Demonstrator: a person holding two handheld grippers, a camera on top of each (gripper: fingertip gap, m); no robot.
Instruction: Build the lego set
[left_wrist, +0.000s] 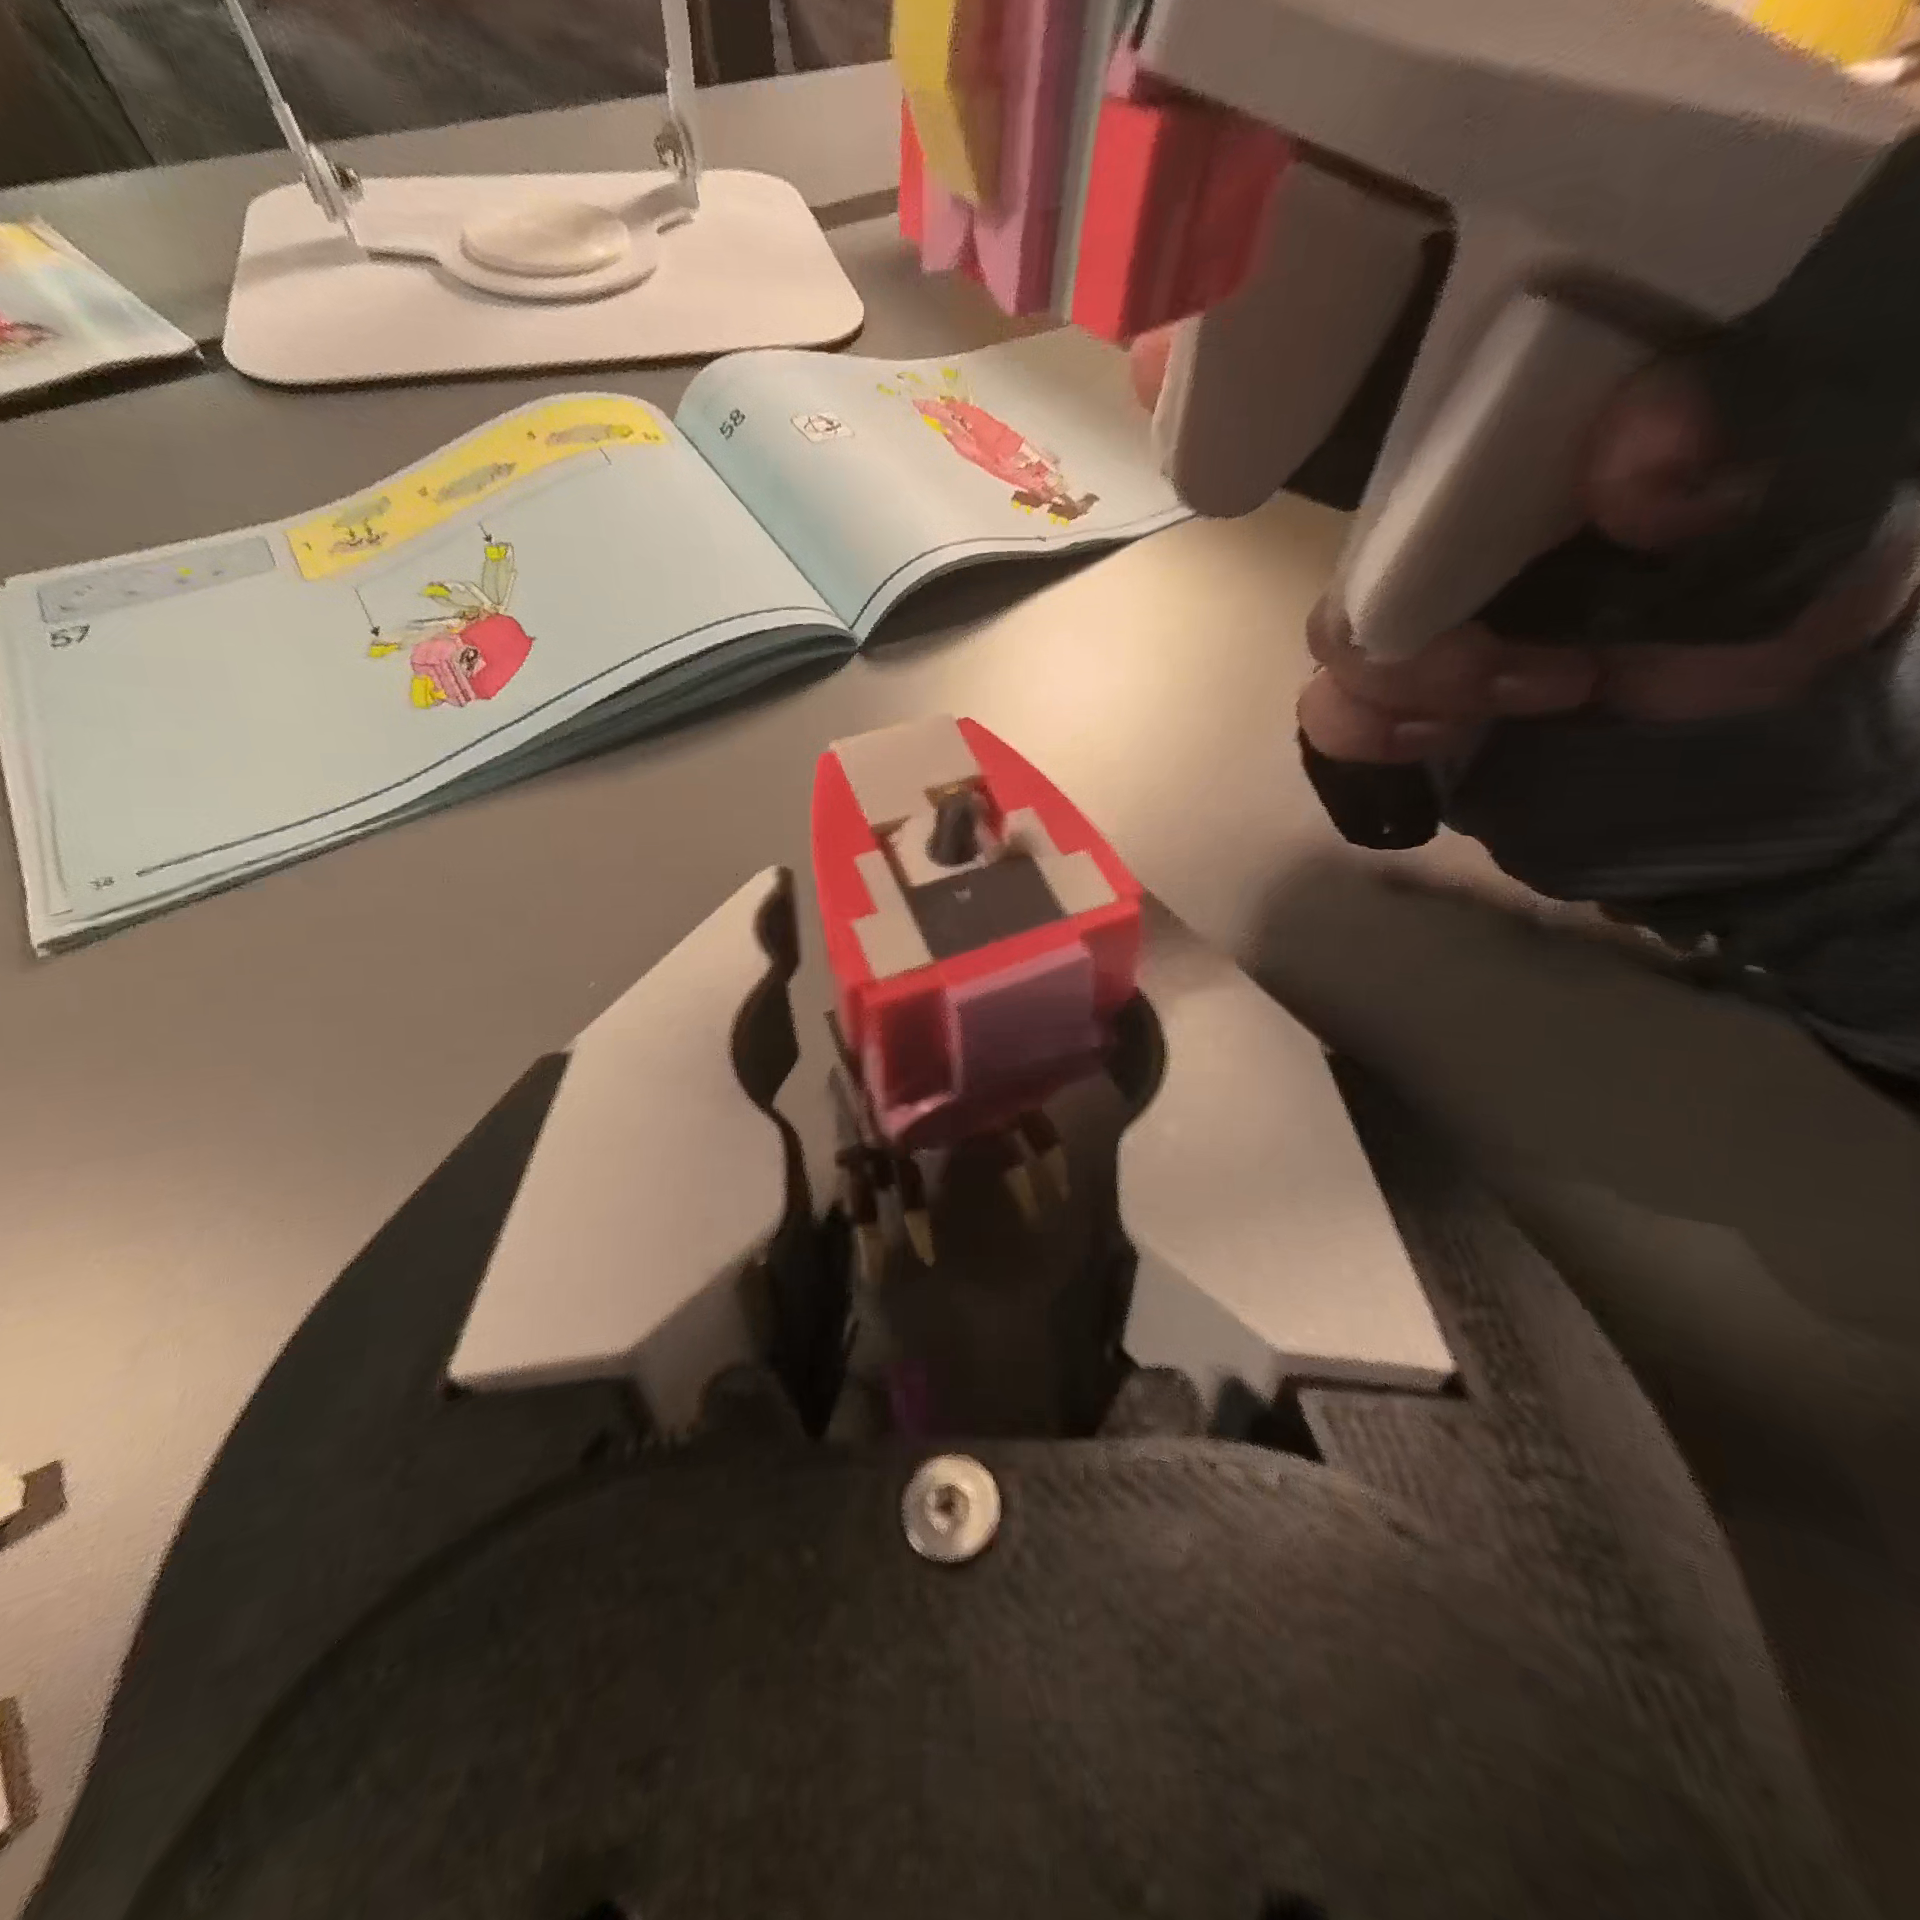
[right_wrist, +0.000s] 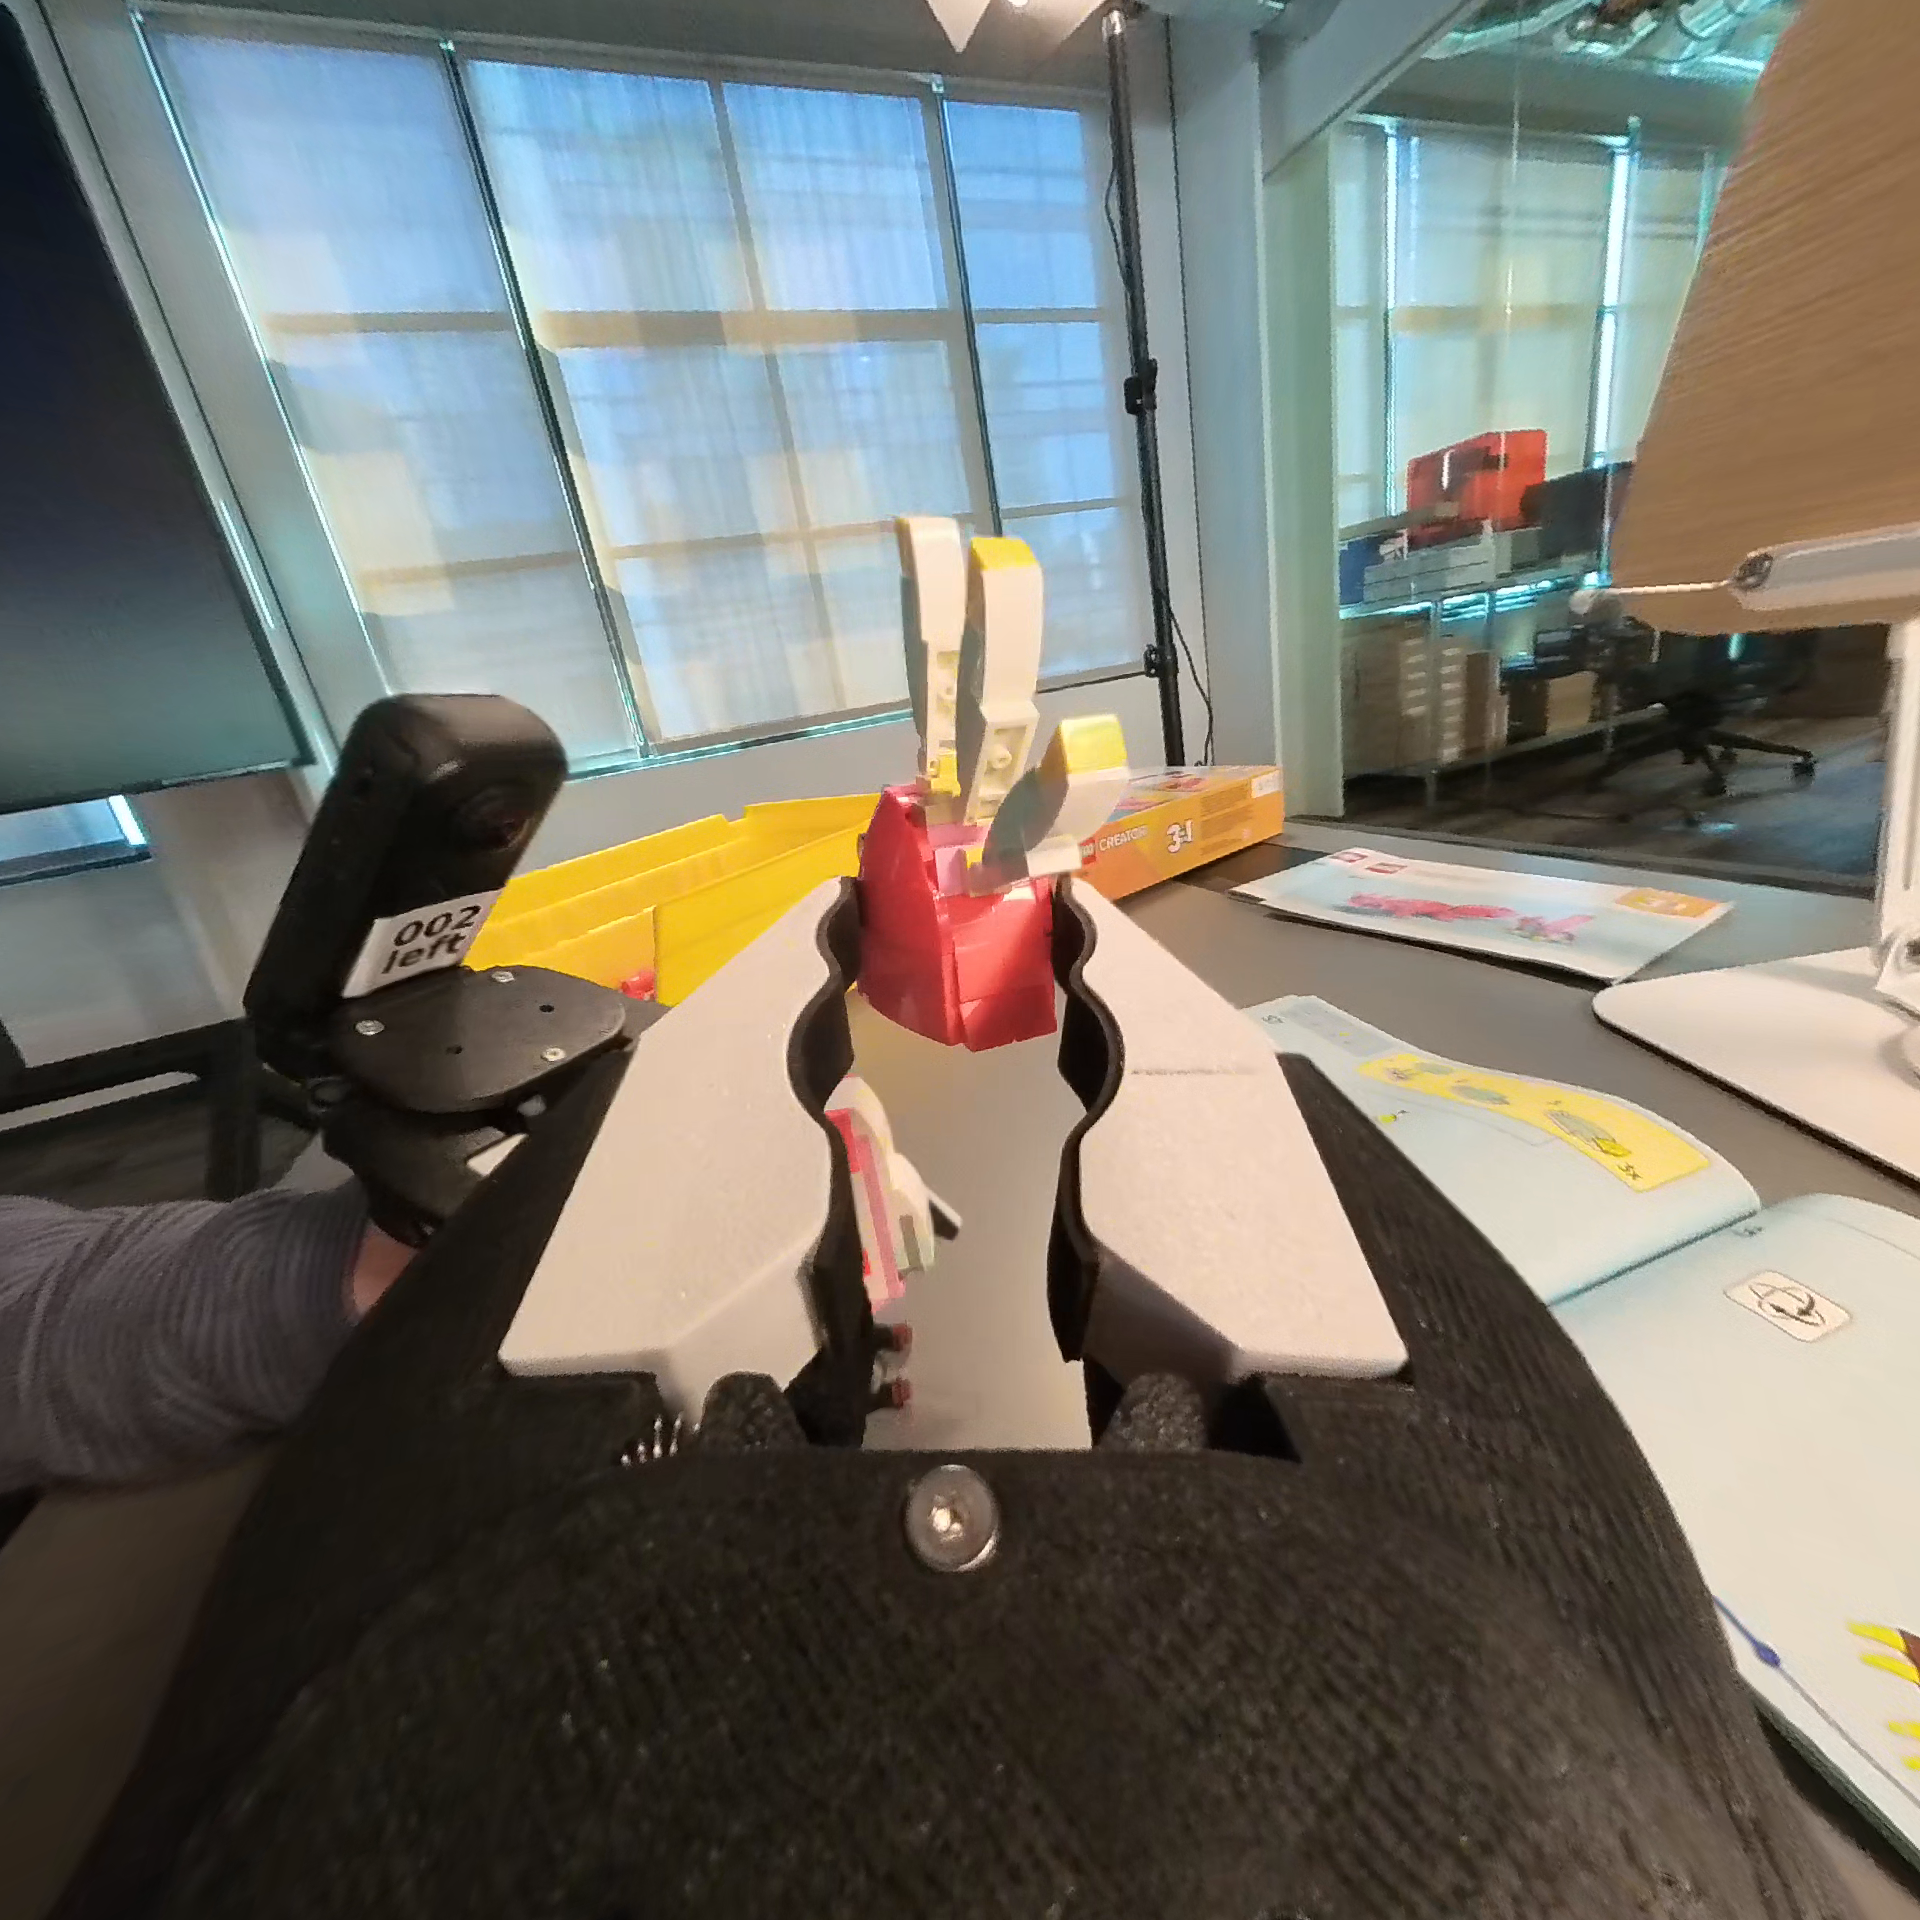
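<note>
Right gripper (right_wrist: 956, 935) is holding the red crested block (right_wrist: 956, 966) aloft, fingers narrow and pads pressing both its sides. Left gripper (left_wrist: 961, 935) is gripping the red clawed body (left_wrist: 966, 883) at mid-width. Contact looks firm, but the frame is blurred. We're working over a grey table (left_wrist: 416, 1039) with an open booklet (left_wrist: 416, 675) at 10 o'clock and a white stand base (left_wrist: 540, 270) at 11. The room is showing big windows (right_wrist: 623, 364), a yellow bin (right_wrist: 644, 904) and an orange box (right_wrist: 1184, 821) at 1 o'clock.
</note>
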